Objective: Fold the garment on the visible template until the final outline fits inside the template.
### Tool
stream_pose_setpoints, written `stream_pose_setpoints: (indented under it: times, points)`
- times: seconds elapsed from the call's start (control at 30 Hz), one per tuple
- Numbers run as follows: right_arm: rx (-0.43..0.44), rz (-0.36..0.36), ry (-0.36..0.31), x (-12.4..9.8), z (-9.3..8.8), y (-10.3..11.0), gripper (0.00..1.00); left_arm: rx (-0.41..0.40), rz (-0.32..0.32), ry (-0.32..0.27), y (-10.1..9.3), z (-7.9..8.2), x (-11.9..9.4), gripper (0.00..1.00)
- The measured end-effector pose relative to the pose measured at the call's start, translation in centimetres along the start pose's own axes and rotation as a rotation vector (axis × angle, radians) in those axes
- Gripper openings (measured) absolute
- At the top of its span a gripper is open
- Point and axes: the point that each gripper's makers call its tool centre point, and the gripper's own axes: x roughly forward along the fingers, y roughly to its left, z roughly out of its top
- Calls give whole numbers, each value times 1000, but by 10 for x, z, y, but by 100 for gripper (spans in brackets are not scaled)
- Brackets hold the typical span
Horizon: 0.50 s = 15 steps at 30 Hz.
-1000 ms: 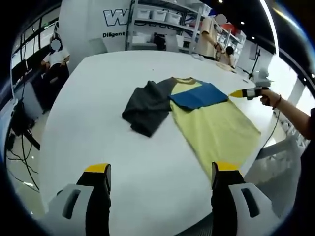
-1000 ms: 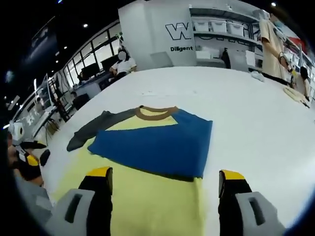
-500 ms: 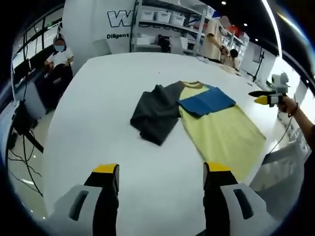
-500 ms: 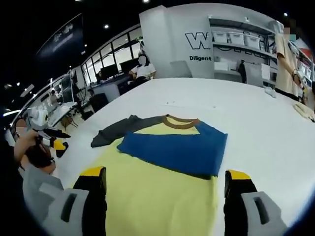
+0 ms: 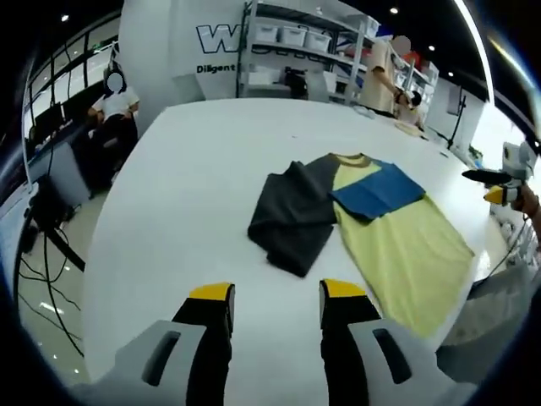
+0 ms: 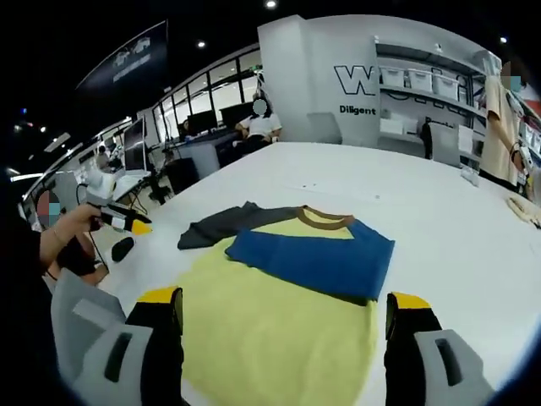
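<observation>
Beyond the garment (image 5: 372, 224), shelving (image 5: 296, 46) holds bins.

The garment (image 5: 385, 227) is pale yellow with blue and dark grey sleeves and a brown collar.

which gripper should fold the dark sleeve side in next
Probably the left gripper: its view faces the dark grey sleeve bunched on the near side of the yellow shirt. The right gripper sits over the yellow body, across from it.
</observation>
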Motion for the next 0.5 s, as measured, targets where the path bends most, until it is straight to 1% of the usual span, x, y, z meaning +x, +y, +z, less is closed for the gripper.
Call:
stream_pose_setpoints:
  times: [0.03,0.1,0.23,0.27,0.3,0.33,0.37,0.5]
  points:
    - [2,-6,-6,-1,0,0,99,9,2,-1,1,2,4,38]
    - [6,-12,-4,-3,-3,1,99,-2,1,-7,3,5,10,39]
    - [5,-22,2,-6,-7,3,99,-21,-4,-5,4,6,21,38]
    - [3,-28,1,-9,-8,3,99,-27,-9,-5,4,6,27,39]
    - [4,-28,1,-10,-8,3,99,-30,-11,-5,4,6,29,39]
    - [9,-33,0,-12,-9,2,99,-42,-17,12,3,3,36,40]
    - [11,-36,-1,-13,-9,1,99,-37,-19,14,3,3,39,40]
    - [11,-59,-5,-20,-8,-5,99,-37,-8,22,5,1,50,38]
